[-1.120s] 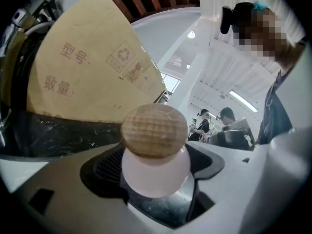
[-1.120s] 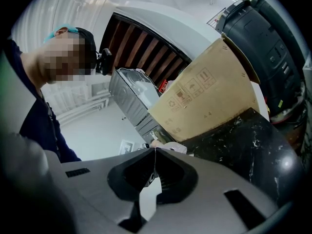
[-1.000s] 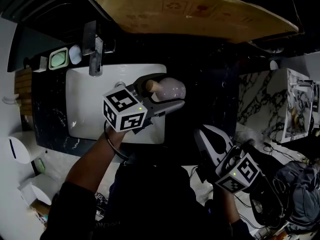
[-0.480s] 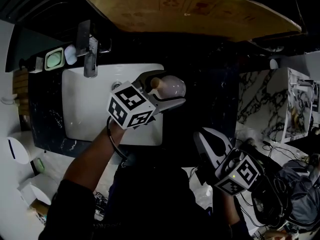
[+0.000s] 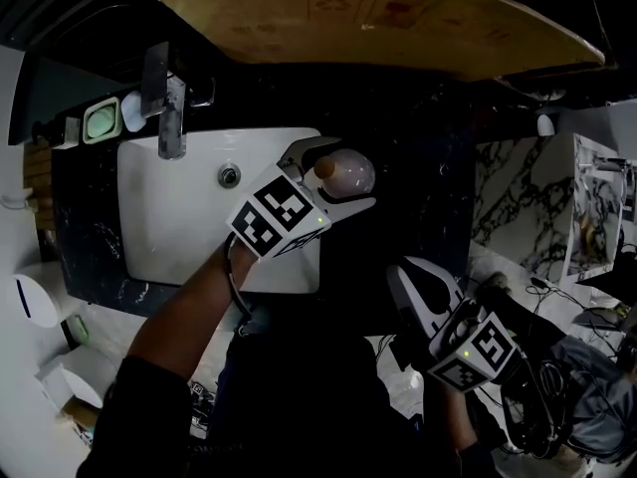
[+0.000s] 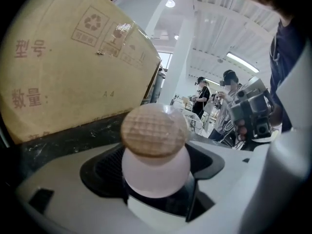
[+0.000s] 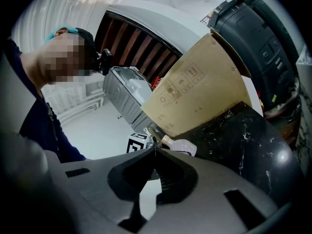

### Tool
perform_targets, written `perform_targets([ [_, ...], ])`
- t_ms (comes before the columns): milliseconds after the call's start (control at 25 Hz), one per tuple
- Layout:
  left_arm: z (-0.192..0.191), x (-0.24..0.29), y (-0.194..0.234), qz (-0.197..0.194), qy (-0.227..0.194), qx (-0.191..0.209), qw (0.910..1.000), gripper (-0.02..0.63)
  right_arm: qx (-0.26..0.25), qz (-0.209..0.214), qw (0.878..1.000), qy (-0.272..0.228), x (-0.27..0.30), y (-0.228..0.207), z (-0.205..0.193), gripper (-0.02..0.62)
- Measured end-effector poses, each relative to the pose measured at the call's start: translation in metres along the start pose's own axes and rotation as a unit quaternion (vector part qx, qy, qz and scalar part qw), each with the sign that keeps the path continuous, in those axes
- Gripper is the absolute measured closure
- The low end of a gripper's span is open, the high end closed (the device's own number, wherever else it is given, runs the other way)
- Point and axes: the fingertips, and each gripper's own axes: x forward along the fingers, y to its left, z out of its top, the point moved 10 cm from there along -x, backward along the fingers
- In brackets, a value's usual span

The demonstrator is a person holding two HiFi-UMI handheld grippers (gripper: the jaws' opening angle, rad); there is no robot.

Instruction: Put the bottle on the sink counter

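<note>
My left gripper [image 5: 333,175] is shut on a pale pink round bottle [image 5: 348,172] with a cork-coloured cap, held over the right edge of the white sink basin [image 5: 174,212] beside the black marble counter [image 5: 408,182]. Seen from the left gripper view, the bottle [image 6: 156,167] sits between the jaws with its woven cap [image 6: 153,133] facing the camera. My right gripper [image 5: 418,292] hangs low at the right with its jaws together and nothing in them. The right gripper view shows the bottle [image 7: 180,145] and the counter [image 7: 243,140] ahead.
A chrome tap [image 5: 169,108] stands at the back of the basin, with a soap dish [image 5: 100,120] to its left. A large cardboard box [image 5: 368,13] overhangs the back of the counter. A white marbled surface [image 5: 508,192] lies right of the counter.
My left gripper has carried the bottle a little to the right, toward the basin's right edge, and turned slightly. The right gripper has barely moved.
</note>
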Motion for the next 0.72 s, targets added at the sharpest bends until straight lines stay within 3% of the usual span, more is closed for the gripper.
perform_targets([
  [520,0.001,0.012,-0.003,0.030,0.048,0.062,0.9965,0.216,0.006,0.000,1.000,0.006,0.002,-0.006,0.000,0.568],
  [720,0.000,0.015,-0.005,0.039,0.054,0.067,0.9955,0.216,0.013,-0.004,1.000,0.014,0.001,-0.007,0.000,0.568],
])
